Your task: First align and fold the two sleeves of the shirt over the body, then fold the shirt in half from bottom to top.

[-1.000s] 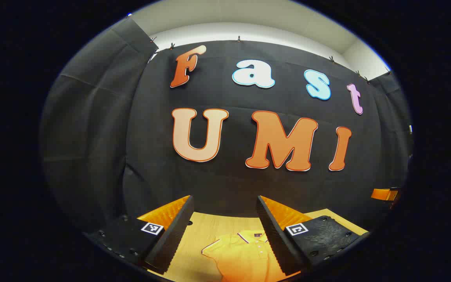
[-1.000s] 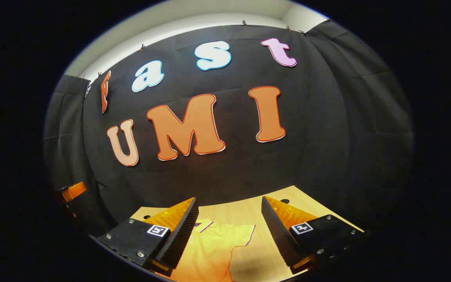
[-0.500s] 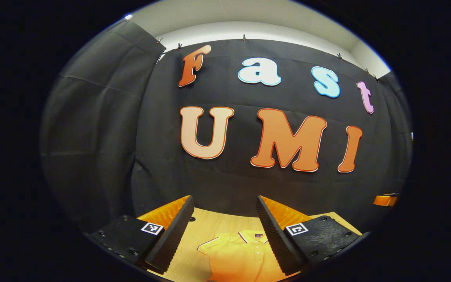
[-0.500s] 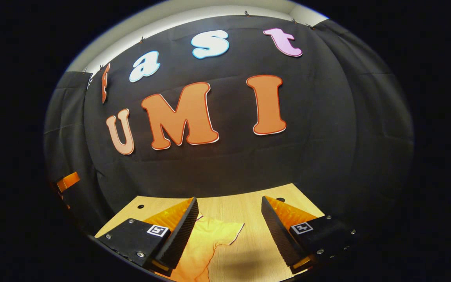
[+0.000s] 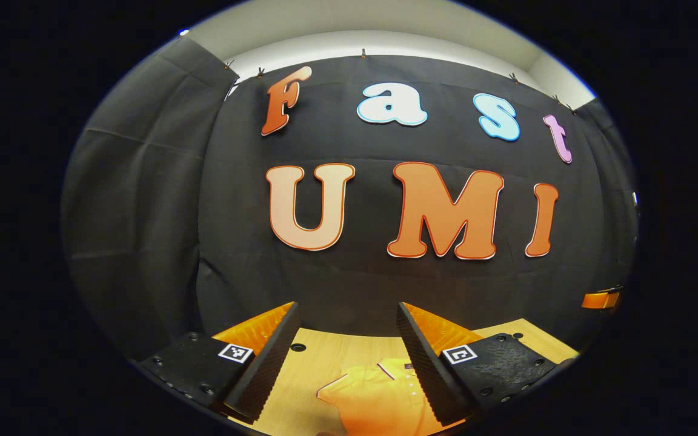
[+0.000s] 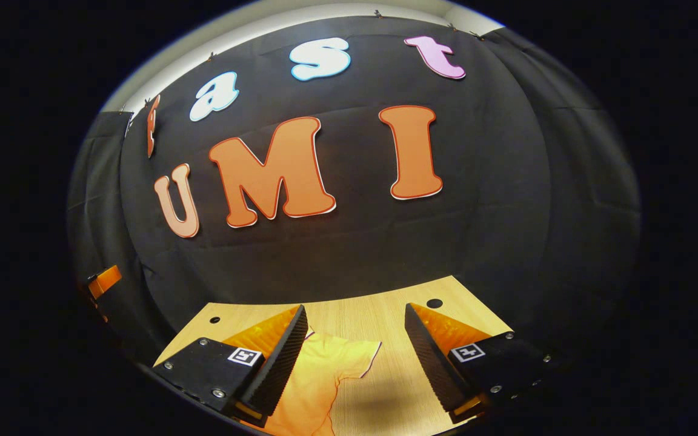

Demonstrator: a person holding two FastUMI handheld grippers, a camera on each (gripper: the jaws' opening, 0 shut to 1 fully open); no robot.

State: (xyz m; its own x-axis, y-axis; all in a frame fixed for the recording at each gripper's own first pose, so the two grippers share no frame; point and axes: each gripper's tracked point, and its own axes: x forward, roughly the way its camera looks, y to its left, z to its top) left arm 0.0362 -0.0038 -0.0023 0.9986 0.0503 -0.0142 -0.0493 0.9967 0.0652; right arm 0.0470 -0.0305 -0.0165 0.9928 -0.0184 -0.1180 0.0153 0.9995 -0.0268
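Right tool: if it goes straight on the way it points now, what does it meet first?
Probably the booth's black cloth wall. The open right tool points above the table and the yellow shirt; depth is unclear.

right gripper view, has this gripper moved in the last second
Yes. More of the wooden table now shows past the right gripper, and the wall sits higher, so it has tilted down toward the yellow shirt. Its tongs are open.

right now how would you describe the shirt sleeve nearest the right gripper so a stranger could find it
On the light wooden table below the black cloth wall lies a yellow-orange shirt. Its short sleeve spreads flat between the open fingers of the right gripper, its cuff edged with a thin dark trim line.
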